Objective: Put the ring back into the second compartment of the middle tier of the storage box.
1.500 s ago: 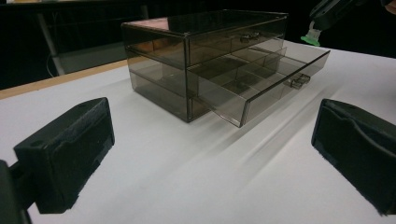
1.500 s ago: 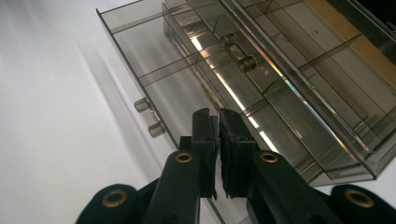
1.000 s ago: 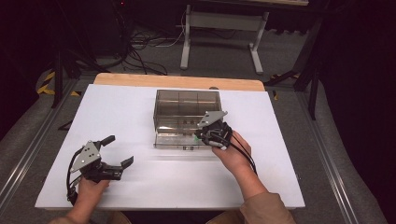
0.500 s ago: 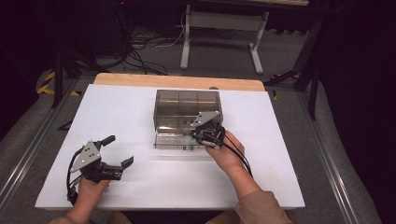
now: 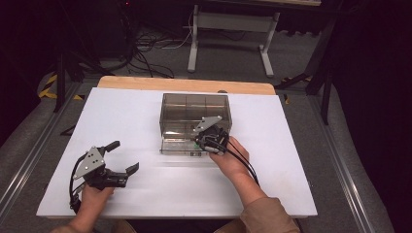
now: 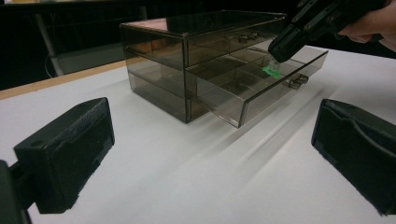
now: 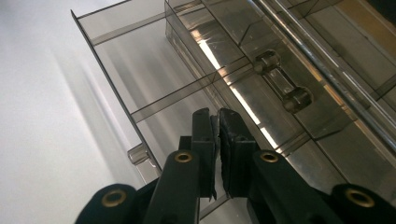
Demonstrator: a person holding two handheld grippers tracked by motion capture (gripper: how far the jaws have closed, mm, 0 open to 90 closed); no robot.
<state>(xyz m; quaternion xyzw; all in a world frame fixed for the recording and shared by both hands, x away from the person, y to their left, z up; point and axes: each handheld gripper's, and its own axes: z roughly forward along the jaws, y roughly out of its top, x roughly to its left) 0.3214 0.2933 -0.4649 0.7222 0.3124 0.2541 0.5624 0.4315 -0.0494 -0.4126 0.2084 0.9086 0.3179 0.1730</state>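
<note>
While the left claw (image 5: 121, 158) rests on the tabletop (image 5: 145, 121) well short and left of the organizer (image 5: 194, 114), jaws wide and empty, the right claw (image 5: 200, 143) angles down over its pulled-out lower drawer (image 6: 261, 86), jaws pinched shut on a small green piece (image 6: 271, 71).

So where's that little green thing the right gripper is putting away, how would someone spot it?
On the white table stands a smoky clear drawer box with its bottom drawer pulled out toward the person. The green piece sits over that open drawer, at the tips of the right gripper. It is the one bright colour against grey plastic.
</note>
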